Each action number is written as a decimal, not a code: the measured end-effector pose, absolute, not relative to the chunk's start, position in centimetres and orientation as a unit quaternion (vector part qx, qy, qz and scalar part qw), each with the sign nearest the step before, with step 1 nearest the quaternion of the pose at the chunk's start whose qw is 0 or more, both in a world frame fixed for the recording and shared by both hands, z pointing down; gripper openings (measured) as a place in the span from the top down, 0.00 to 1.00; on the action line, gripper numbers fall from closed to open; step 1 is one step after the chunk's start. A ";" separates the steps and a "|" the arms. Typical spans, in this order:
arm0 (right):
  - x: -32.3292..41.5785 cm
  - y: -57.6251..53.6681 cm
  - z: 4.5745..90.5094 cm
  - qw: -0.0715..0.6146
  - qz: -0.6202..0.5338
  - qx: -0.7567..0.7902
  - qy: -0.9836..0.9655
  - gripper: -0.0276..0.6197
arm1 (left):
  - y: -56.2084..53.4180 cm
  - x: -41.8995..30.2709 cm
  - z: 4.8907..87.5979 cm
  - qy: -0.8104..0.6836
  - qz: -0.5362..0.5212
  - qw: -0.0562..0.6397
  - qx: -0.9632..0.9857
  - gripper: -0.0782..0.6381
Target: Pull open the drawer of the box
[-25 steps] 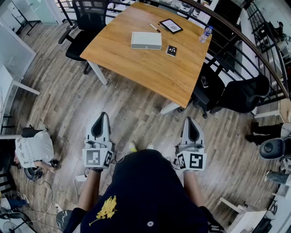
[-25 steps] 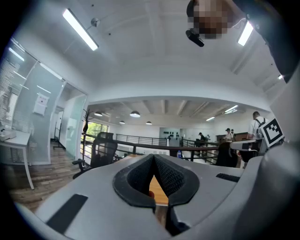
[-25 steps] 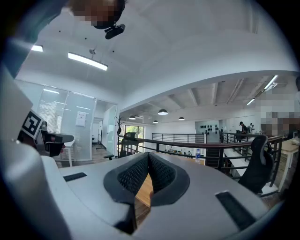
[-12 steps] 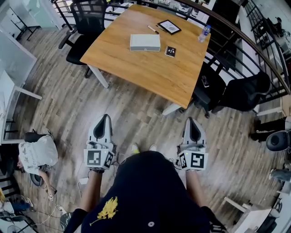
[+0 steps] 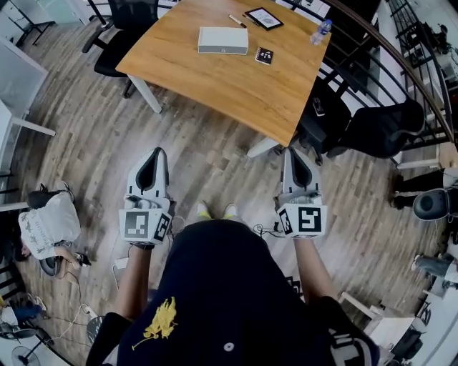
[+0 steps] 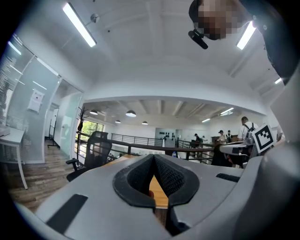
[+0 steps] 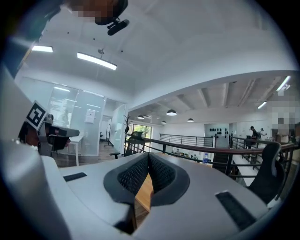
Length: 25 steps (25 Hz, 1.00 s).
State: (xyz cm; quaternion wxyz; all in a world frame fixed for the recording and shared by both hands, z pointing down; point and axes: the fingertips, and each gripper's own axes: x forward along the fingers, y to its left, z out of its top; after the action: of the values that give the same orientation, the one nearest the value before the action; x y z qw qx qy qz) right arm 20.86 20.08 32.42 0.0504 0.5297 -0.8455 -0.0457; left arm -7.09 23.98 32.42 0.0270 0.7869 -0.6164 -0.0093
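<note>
The white box [image 5: 222, 40] lies flat on the wooden table [image 5: 215, 78], far ahead of me in the head view; its drawer front shows no gap. My left gripper [image 5: 157, 152] and right gripper [image 5: 290, 152] are held side by side over the wood floor, well short of the table. Both are shut with nothing between the jaws. In the left gripper view the fingertips [image 6: 151, 159] meet, and only a strip of tabletop shows behind them. The right gripper [image 7: 148, 153] looks the same in its own view.
On the table lie a small black notebook [image 5: 264, 56], a tablet [image 5: 265, 18], a pen [image 5: 237, 21] and a water bottle [image 5: 320, 31]. Black office chairs [image 5: 118, 53] [image 5: 379, 146] flank it, with a railing [image 5: 386, 64] to the right. A person [image 5: 46, 225] crouches on the floor at left among cables.
The table and box have slid toward the top of the head view. Both grippers sit a little higher and further forward, still shut. The crouching person at left has shifted.
</note>
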 end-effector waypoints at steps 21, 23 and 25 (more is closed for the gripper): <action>21.2 21.2 32.0 0.009 -0.054 0.586 -0.808 0.40 | 25.7 -10.7 34.6 -0.630 0.003 0.027 0.776 0.88; 20.0 21.0 32.4 0.014 -0.052 0.584 -0.810 0.39 | 25.3 -11.4 35.0 -0.629 0.006 0.026 0.777 0.88; 18.8 20.9 32.8 0.017 -0.049 0.582 -0.811 0.39 | 24.8 -12.0 35.3 -0.628 0.005 0.026 0.778 0.88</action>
State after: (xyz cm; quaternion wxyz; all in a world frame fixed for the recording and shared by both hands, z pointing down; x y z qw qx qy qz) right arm 18.77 20.94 32.83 0.0172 0.5824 -0.8112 -0.0493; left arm -12.04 24.77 35.32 0.0261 0.7781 -0.6275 0.0050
